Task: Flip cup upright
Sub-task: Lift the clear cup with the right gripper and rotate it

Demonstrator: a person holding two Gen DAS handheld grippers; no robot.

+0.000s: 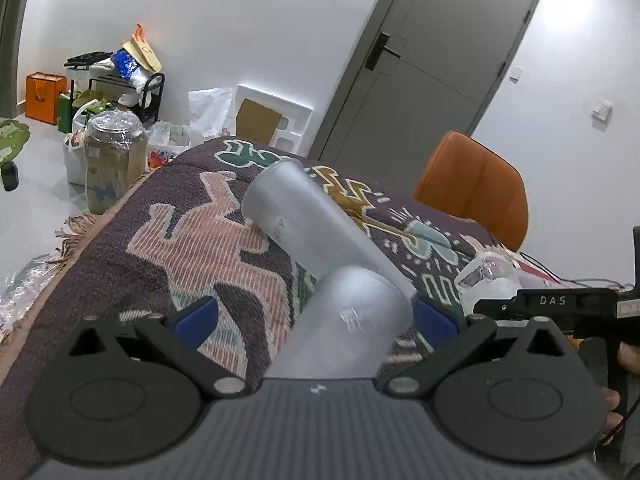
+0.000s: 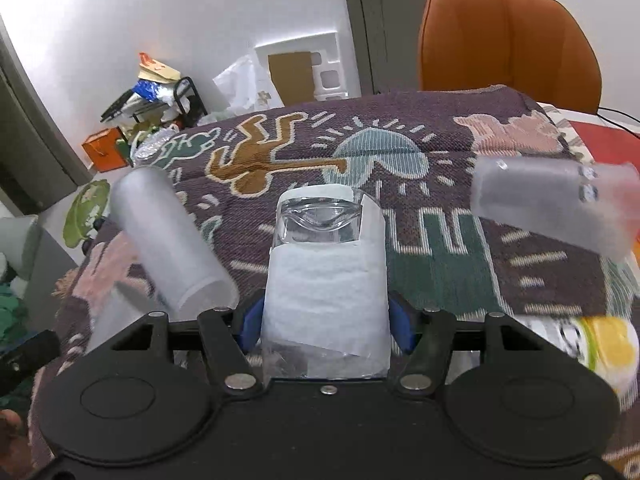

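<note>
Left wrist view: left gripper (image 1: 316,314), blue pads spread wide, released. Between its fingers stood a frosted translucent plastic cup (image 1: 348,328), touching only the right pad if at all; contact unclear. A second frosted translucent tumbler (image 1: 304,216) lay tilted on the dark patterned woven cloth (image 1: 168,248), just beyond the first and leaning against it. Far right, an orange padded chair (image 1: 472,188). Right edge showed the right gripper's black body marked DAS (image 1: 552,304), with a clear glass just ahead of it.

Right wrist view: right gripper (image 2: 324,320) clenched on a clear glass cup wrapped in white paper (image 2: 326,280), its thick base pointing away from the camera and the cup lying along the fingers, above the cloth. Left of it, the tilted frosted tumbler. Far right, a third frosted cup (image 2: 552,204) lying on its side, blurred. Near right, a yellow-and-white packet (image 2: 600,344).
</note>
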